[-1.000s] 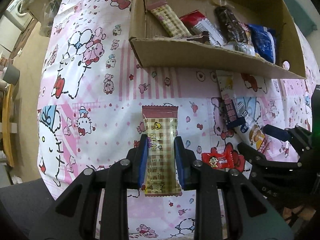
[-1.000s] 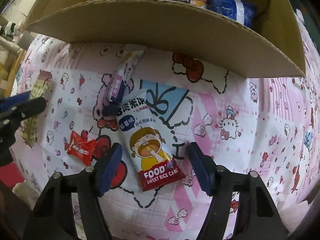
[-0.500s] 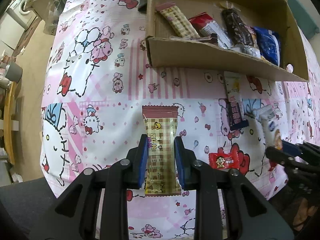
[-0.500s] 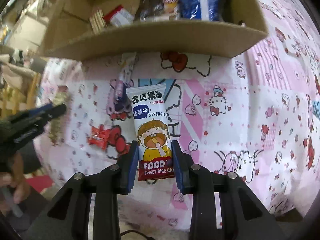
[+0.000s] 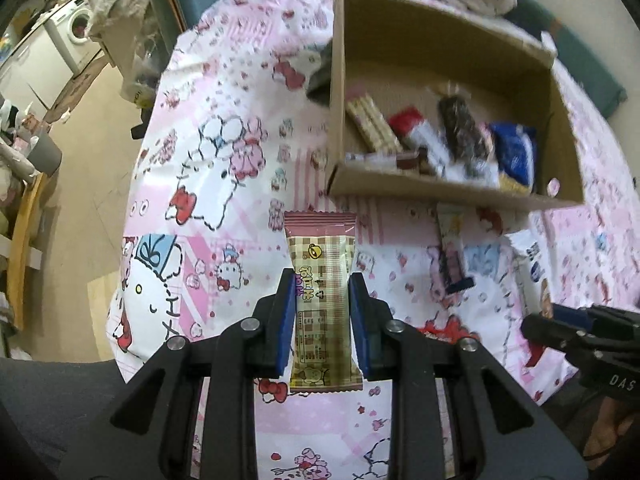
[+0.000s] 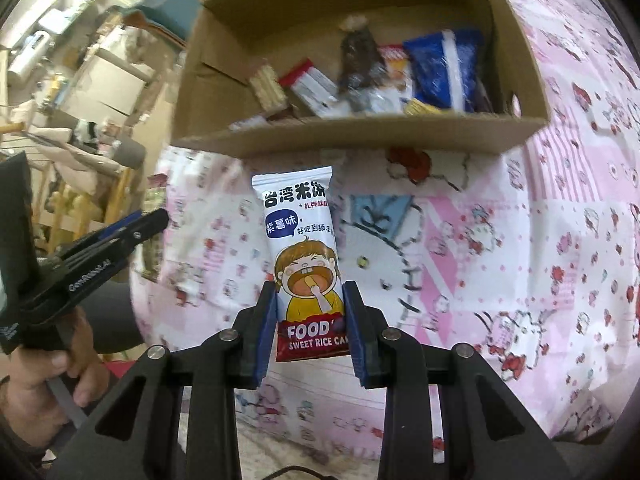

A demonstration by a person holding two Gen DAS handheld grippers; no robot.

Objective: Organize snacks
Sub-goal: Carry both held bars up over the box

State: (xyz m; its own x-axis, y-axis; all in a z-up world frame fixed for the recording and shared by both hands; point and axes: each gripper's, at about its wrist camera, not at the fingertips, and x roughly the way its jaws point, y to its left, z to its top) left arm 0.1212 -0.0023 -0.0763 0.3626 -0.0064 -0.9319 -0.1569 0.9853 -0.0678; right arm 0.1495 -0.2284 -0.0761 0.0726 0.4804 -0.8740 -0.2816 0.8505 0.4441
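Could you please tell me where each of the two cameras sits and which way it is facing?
Left wrist: on the left gripper, looking steeply down at its checked beige snack bar; the right gripper shows at the right edge.
Right wrist: on the right gripper, looking down at its white rice cake packet; the left gripper and a hand show at left.
Shared: brown cardboard box, pink cartoon tablecloth.

Tan plaid-printed wafer snack bar with maroon crimped ends (image 5: 323, 300), upright, clamped at its lower half, lifted clear of the patterned cloth. White sweet rice cake packet with cartoon child and red base band (image 6: 306, 264), likewise upright, pinched near its bottom. Open brown cardboard box (image 5: 448, 194) beyond holds assorted wrapped snacks.
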